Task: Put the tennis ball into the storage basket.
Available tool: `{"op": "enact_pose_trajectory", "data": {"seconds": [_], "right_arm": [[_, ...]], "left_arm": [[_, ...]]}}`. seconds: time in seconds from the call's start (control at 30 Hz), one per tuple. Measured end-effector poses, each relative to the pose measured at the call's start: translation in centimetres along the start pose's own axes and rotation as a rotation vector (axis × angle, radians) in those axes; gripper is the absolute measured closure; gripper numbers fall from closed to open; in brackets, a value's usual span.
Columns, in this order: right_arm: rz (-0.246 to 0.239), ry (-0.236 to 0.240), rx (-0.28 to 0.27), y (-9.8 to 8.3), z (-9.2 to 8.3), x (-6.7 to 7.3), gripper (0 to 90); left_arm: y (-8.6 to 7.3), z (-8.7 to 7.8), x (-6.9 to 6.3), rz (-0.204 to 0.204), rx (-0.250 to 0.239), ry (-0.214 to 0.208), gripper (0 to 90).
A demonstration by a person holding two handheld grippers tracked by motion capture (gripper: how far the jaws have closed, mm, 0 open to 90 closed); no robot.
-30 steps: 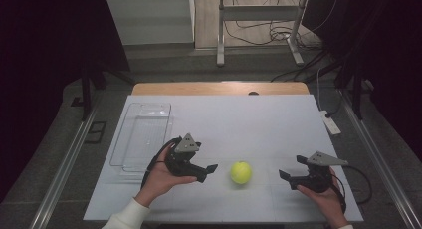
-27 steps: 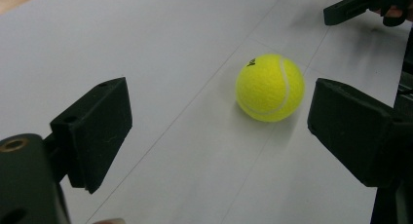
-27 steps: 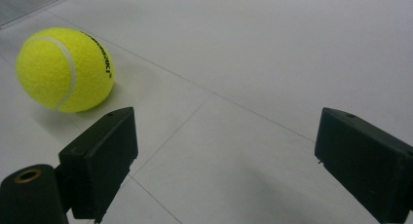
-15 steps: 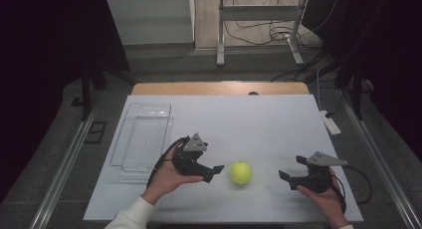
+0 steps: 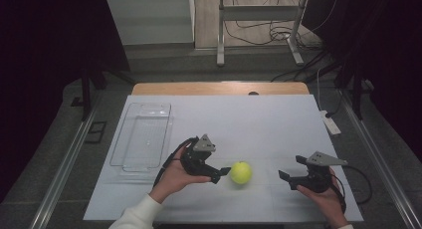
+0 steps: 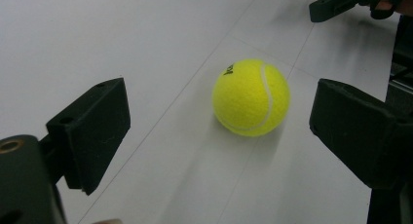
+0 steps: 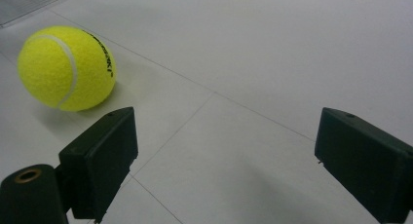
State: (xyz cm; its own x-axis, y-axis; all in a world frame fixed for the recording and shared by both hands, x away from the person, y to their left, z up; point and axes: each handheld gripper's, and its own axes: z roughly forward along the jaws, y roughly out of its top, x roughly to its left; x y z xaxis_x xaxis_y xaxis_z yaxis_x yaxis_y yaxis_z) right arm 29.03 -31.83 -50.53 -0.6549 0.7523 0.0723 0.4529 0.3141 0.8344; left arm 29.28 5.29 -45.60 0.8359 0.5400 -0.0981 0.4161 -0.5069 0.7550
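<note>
A yellow tennis ball (image 5: pixel 241 172) lies on the white tabletop (image 5: pixel 249 124) near the front. My left gripper (image 5: pixel 220 171) sits just left of it, jaws pointing at the ball. In the left gripper view the ball (image 6: pixel 251 97) lies a little beyond the left gripper (image 6: pixel 219 136), untouched. Its jaws have just been opening and hold nothing. My right gripper (image 5: pixel 290 168) rests open to the right of the ball, a short gap away. In the right gripper view the ball (image 7: pixel 65 68) is off to the upper left of the right gripper (image 7: pixel 229 156), whose jaws are empty.
A clear plastic tray (image 5: pixel 144 139) lies on the left side of the table, behind the left hand. A white power strip (image 5: pixel 329 123) sits at the table's right edge. The front edge runs just below both hands.
My left gripper has slid to the right, closing in on the ball. The ball and the right gripper have stayed where they were.
</note>
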Motion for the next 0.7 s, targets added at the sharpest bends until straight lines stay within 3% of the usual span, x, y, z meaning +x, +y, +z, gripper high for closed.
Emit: {"op": "enact_pose_trajectory", "data": {"seconds": [0.7], "right_arm": [[-0.002, 0.007, -0.001, 0.0, 0.0, 0.1, 9.1]], "left_arm": [[1.0, 3.1, -0.7, 0.016, 0.045, -0.043, 7.8]]}}
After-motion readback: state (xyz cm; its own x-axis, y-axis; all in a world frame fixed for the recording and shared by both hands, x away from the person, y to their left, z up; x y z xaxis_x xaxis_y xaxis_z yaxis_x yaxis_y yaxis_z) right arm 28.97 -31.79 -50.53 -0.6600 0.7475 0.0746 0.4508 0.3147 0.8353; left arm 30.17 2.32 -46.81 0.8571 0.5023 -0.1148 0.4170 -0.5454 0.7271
